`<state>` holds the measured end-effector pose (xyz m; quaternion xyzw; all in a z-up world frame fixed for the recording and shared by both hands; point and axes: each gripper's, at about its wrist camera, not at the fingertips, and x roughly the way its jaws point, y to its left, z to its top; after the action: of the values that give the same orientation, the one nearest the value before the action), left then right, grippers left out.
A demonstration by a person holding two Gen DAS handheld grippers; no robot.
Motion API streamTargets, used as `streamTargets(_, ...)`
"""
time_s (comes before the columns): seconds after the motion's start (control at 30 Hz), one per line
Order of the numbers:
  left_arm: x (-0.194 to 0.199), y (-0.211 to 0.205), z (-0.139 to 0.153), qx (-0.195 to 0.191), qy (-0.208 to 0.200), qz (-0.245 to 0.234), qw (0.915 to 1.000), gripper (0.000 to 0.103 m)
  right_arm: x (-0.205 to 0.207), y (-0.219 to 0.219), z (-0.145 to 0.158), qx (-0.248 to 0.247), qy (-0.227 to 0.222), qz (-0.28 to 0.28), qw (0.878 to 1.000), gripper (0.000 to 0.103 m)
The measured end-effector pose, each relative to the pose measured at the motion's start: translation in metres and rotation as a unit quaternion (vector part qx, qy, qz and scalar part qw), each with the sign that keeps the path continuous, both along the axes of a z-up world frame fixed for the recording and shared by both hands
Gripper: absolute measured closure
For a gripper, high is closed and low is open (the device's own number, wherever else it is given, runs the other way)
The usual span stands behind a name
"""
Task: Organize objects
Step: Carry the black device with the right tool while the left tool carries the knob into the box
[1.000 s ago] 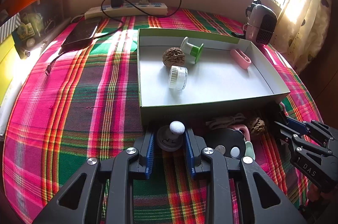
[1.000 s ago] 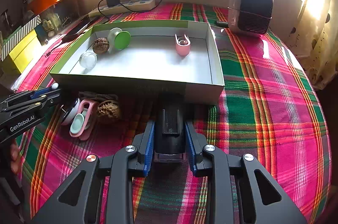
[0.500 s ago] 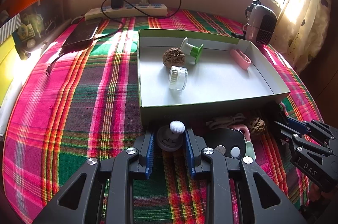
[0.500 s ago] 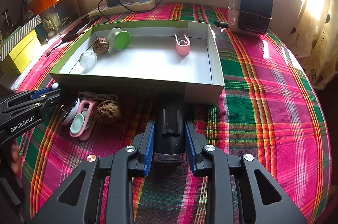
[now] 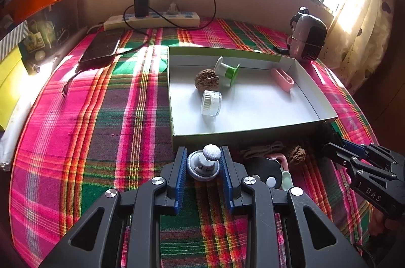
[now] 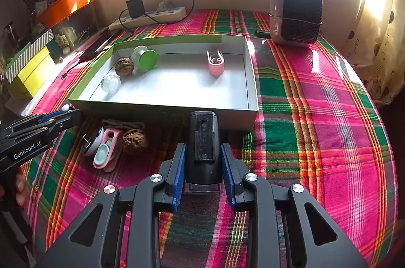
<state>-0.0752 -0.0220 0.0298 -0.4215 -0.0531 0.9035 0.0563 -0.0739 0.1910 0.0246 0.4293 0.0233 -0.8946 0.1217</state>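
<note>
My left gripper [image 5: 203,159] is shut on a small grey knob with a white ball top [image 5: 205,163], low over the plaid cloth just before the box's near wall. My right gripper [image 6: 203,159] is shut on a black oblong device with a clear base [image 6: 203,144], also in front of the box. The shallow white box with a green rim [image 6: 162,107] holds a walnut [image 5: 206,80], a green and white spool [image 5: 227,70], a clear jar [image 5: 211,103] and a pink clip [image 5: 282,76]. Each gripper shows at the edge of the other's view.
Between the grippers lie a cord [image 6: 122,124], another walnut [image 6: 134,139], a pink and mint clip [image 6: 105,151] and a black round piece [image 5: 263,168]. A power strip [image 5: 152,20], a phone [image 5: 101,49] and a small heater [image 6: 295,15] stand beyond the box.
</note>
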Motion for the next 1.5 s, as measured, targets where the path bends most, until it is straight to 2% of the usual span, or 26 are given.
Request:
streamTargets(0.37,-0.012,0.019,0.023,-0.003,0.026,-0.027,0.9993,0.08,-0.009,0.001,0.022,-0.015,0.012,0.018,1.0,0.075)
streamTargets(0.6,-0.025,0.031,0.027,0.003,0.028,-0.039,0.9988,0.08,-0.021,0.002,0.029,-0.005,0.014,0.021,1.0,0.075)
streamTargets(0.9,-0.048,0.04,0.022,-0.003,0.019,-0.038,0.9991,0.08,-0.058,-0.006,0.039,-0.006,0.018,0.035,0.999,0.075)
streamTargets(1.27,-0.074,0.049,0.008,-0.015,-0.001,-0.038,0.9992,0.08,-0.111,-0.023,0.018,-0.003,-0.012,0.056,0.998,0.074)
streamTargets(1.5,-0.086,0.05,-0.001,-0.021,-0.012,-0.036,0.999,0.08,-0.131,-0.035,0.008,0.001,-0.022,0.068,0.997,0.074)
